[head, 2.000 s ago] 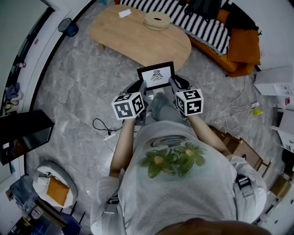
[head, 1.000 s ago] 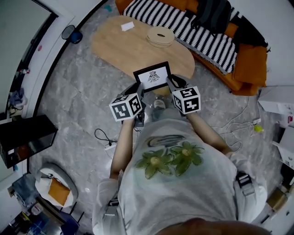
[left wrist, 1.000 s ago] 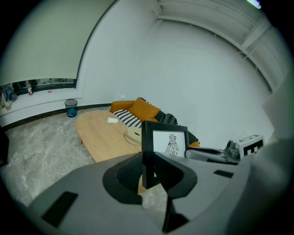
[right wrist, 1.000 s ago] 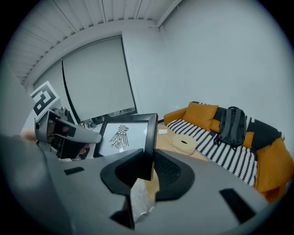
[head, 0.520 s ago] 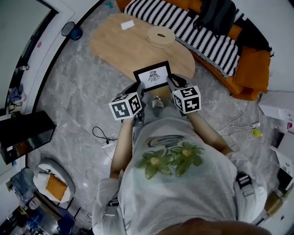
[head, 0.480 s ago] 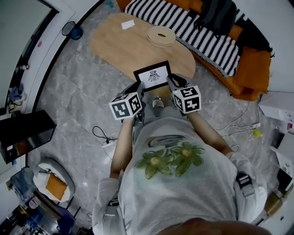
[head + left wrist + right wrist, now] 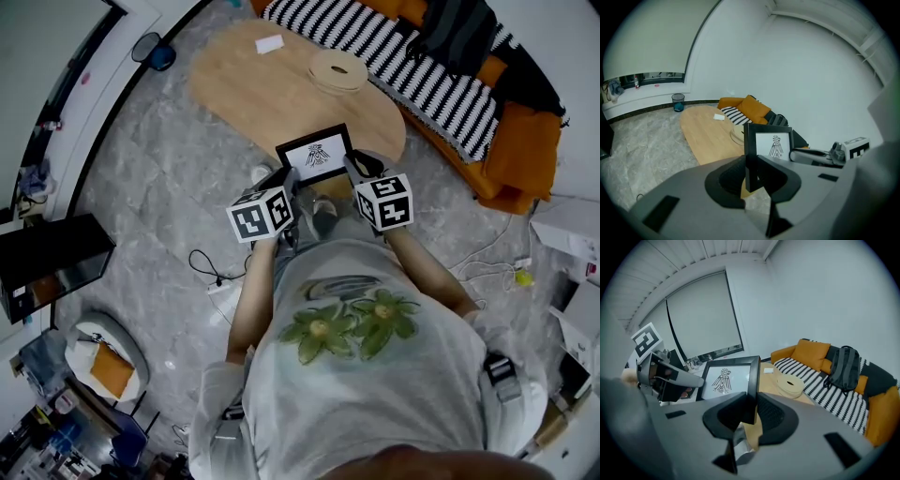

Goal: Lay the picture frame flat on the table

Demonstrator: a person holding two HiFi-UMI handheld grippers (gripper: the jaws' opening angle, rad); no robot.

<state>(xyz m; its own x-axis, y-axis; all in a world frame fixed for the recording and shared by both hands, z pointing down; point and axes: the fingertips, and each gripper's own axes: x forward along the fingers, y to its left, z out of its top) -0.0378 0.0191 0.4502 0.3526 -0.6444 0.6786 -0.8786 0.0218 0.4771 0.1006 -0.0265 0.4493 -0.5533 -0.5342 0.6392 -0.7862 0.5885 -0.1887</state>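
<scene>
Picture frame (image 7: pixel 316 156): black moulding, white mat, a small bird-like print facing me. I hold it off the surface at the near edge of the table (image 7: pixel 272 94), standing close to upright with its top leaning slightly away.

Grip:
- The left gripper (image 7: pixel 752 176) is clamped on the frame's left upright; its pads press on the front and back of the moulding.
- The right gripper (image 7: pixel 750 411) is clamped the same way on the right upright.
- I judge that one grip per side keeps the frame from swinging and lets both wrists tip it back together. Both grips sit low on the moulding, so the glass is left untouched.

Task state: the frame is not yet flat. As I judge it, what remains is to carry it over bare wood, tip it backward and set it down.

Surface: the table is pale wood with a rounded outline and is mostly bare. A round pale ring-shaped object (image 7: pixel 338 68) and a small white card (image 7: pixel 270 43) lie toward its far side, well apart from the frame. The near half offers free room.

Room: grey marbled floor (image 7: pixel 169 187) with a loose cable (image 7: pixel 206 267). An orange sofa (image 7: pixel 511 150) with a striped throw (image 7: pixel 403 52) stands behind the table, and a dark backpack (image 7: pixel 459 33) rests on it
</scene>
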